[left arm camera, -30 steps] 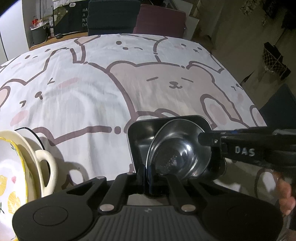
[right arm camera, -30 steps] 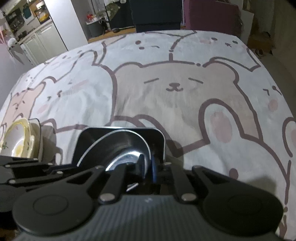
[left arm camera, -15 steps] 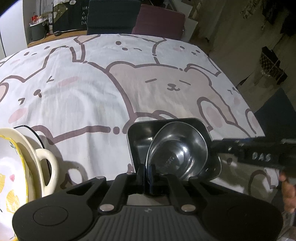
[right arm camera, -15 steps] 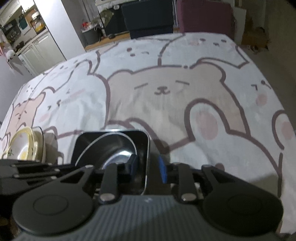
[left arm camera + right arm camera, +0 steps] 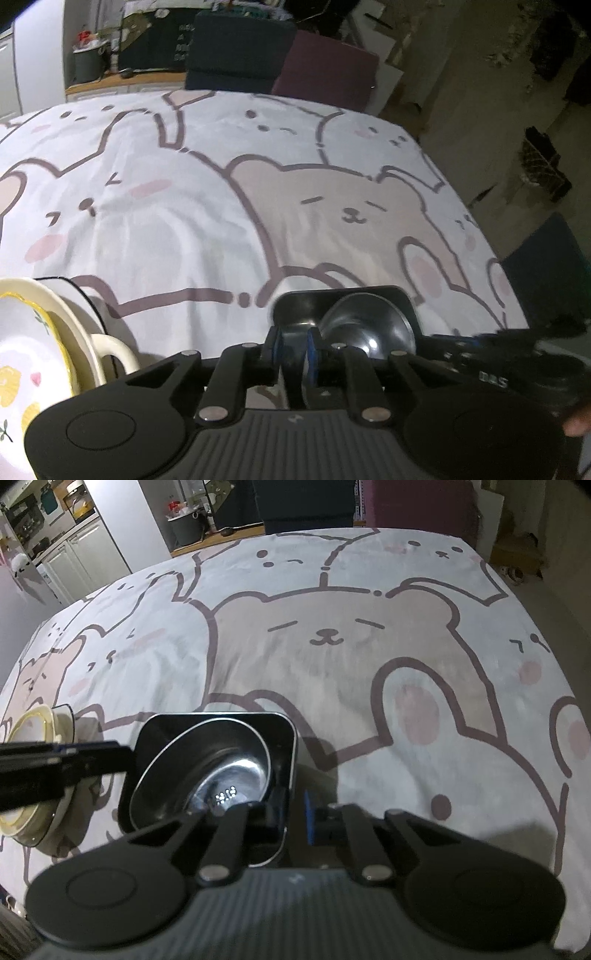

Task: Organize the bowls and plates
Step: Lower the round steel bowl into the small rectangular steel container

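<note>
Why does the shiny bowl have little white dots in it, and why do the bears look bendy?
Right wrist view: the dots are room light glaring off the steel bowl inside the square steel tray. Both views: the fisheye lens curves the bear tablecloth toward the edges. Left wrist view: the picture is slightly blurred and the room behind is dim.

A bear-print cloth (image 5: 332, 635) covers the table; grey bin (image 5: 184, 528) beyond.

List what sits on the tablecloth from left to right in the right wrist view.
Cream dish stack with the yellow-rimmed bowl → the left claw reaching in from the left edge → round steel bowl → right wall of the square steel tray that holds the bowl → bare bear-print tablecloth.
</note>
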### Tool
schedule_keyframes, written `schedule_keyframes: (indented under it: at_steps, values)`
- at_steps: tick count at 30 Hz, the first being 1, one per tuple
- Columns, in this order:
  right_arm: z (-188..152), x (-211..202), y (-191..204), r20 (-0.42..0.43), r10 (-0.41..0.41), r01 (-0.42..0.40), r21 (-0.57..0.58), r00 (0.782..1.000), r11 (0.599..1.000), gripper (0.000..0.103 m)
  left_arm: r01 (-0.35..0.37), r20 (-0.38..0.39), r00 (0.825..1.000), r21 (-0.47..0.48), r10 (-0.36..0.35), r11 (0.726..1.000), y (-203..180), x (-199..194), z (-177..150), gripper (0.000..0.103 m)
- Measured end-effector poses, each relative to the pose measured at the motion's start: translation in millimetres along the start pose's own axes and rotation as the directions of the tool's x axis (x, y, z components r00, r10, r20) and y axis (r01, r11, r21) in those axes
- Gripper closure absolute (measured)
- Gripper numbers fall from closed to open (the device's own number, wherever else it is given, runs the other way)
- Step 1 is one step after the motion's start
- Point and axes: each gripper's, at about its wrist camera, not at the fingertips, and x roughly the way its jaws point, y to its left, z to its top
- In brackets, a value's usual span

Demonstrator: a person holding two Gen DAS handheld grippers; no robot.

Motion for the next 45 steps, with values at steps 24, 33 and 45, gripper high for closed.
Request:
schedule_keyframes:
  at_steps: [24, 33, 45]
  values:
    - [-0.2, 7.6, 2.0, -0.035, 0.022, -0.022, 0.008, 0.999, 1.0, 0.097, -0.053, -0.127, 0.99, 0.029, 0.056, 0.998, 0.2, 33.0, -7.0, 0.096]
    - [2.5, 5.1, -1.4, -0.004, 0.027, -0.027, 0.043, 1.0, 0.999, 0.097, -0.051, -0.129, 0.99, 0.016, 0.052, 0.999, 1.3, 33.4, -6.5, 0.096]
    - [2.9, -5.9, 2.6, 0.031, 0.007, -0.007, 0.005, 0.999, 1.0, 0.097, -0.032, -0.081, 0.996, -0.012, 0.03, 0.999, -0.6, 19.2, -1.9, 0.097]
